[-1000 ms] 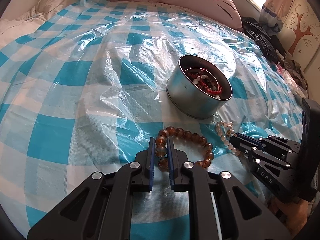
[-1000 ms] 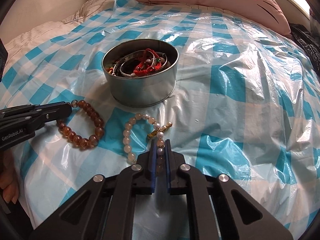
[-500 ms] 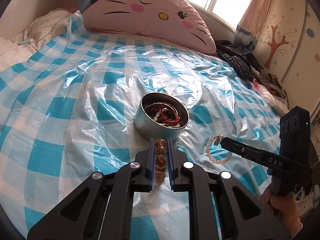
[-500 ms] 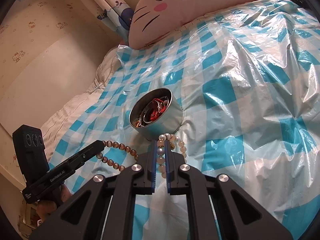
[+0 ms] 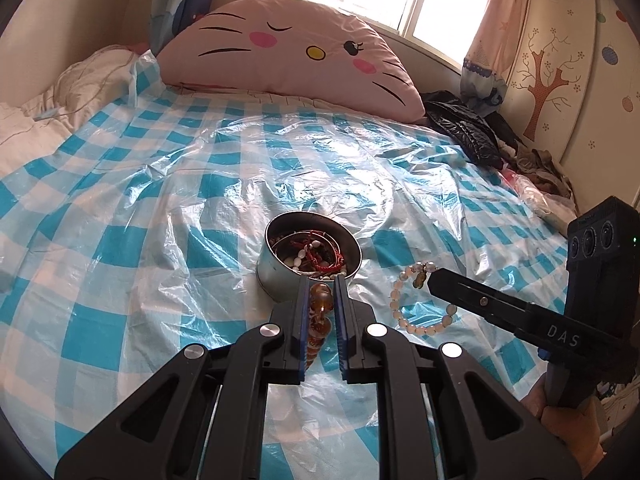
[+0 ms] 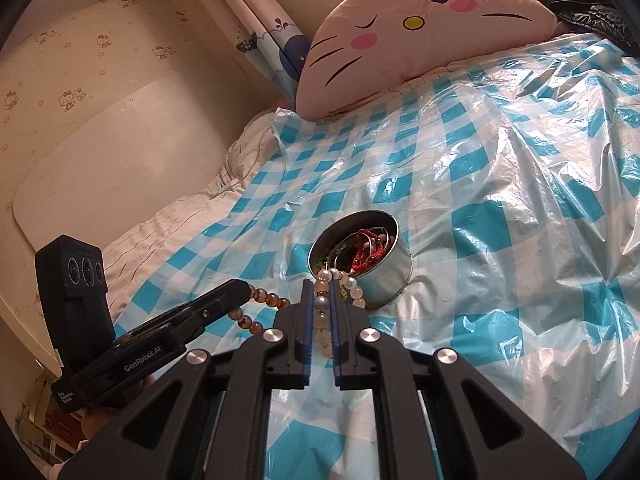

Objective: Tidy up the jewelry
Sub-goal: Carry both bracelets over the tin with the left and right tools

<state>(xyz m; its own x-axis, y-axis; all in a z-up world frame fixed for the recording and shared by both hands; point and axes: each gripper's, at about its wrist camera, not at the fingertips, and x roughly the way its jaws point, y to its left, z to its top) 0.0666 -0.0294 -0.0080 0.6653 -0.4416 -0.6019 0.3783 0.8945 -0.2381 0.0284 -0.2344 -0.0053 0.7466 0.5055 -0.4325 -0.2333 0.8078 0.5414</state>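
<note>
The left gripper (image 5: 321,292) pinches the amber bracelet (image 5: 319,312) between its fingers, just short of the tin (image 5: 272,268). The right gripper (image 6: 321,300) pinches the pale bracelet (image 6: 325,320), apparently lifted off the plastic sheet (image 6: 500,208) beside the tin's rim. The tin, full of jewelry, sits on the checked bed below a cat pillow (image 5: 296,48).

Left gripper (image 5: 320,280): raised, jaws clamped on amber bracelet (image 5: 320,312). Right gripper (image 6: 320,284): raised, jaws clamped on pale bracelet (image 6: 322,320).
</note>
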